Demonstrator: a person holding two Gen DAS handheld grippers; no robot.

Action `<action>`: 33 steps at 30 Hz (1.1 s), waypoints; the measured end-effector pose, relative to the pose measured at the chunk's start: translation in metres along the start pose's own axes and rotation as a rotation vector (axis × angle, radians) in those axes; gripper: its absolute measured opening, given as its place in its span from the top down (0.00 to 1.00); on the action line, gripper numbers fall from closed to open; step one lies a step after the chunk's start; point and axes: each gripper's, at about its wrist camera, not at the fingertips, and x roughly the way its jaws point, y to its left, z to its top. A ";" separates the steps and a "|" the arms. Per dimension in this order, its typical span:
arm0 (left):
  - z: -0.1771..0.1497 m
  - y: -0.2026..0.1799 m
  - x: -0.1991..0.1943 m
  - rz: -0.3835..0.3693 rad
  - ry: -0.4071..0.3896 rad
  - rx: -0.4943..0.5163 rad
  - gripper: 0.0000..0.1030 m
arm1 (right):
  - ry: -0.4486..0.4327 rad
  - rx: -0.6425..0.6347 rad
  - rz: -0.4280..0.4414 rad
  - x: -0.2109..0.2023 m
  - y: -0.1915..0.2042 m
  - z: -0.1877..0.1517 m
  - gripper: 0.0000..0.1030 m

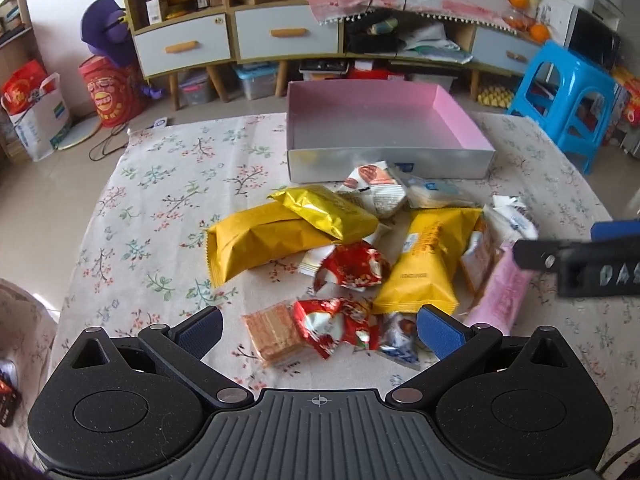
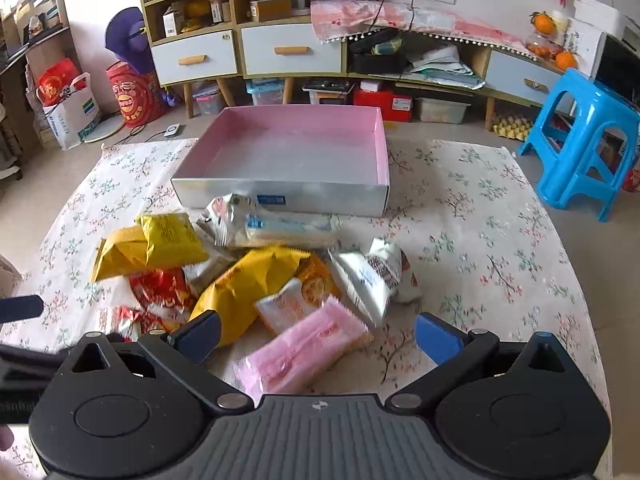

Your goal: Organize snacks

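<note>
A pile of snack packets lies on the floral tablecloth (image 1: pixel 160 208) in front of an empty pink-lined box (image 1: pixel 384 120) with silver walls, which also shows in the right wrist view (image 2: pixel 288 148). The pile holds yellow packets (image 1: pixel 260 244), red foil packets (image 1: pixel 352 268), an orange wafer pack (image 1: pixel 276 332), white packets (image 1: pixel 376 188) and a pink packet (image 2: pixel 304 348). My left gripper (image 1: pixel 320 330) is open above the red foil and wafer packs, holding nothing. My right gripper (image 2: pixel 318 336) is open above the pink packet, holding nothing; it enters the left wrist view from the right (image 1: pixel 576 264).
Behind the table stand a long cabinet with drawers (image 2: pixel 280 52), storage bins under it and a blue plastic stool (image 2: pixel 584 136) at the right. Red bags (image 1: pixel 108 92) sit on the floor at the left. The tablecloth right of the pile (image 2: pixel 480 240) bears no packets.
</note>
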 end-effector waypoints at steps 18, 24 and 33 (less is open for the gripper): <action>0.051 0.046 0.060 -0.234 -0.008 -0.155 0.04 | 0.348 0.266 0.177 0.066 -0.043 0.002 0.14; 0.065 0.043 0.079 -0.242 0.005 -0.271 0.22 | 0.388 0.316 0.209 0.073 -0.039 0.001 0.19; 0.057 0.047 0.097 -0.224 0.026 -0.421 0.66 | 0.369 0.339 0.171 0.077 -0.042 0.001 0.24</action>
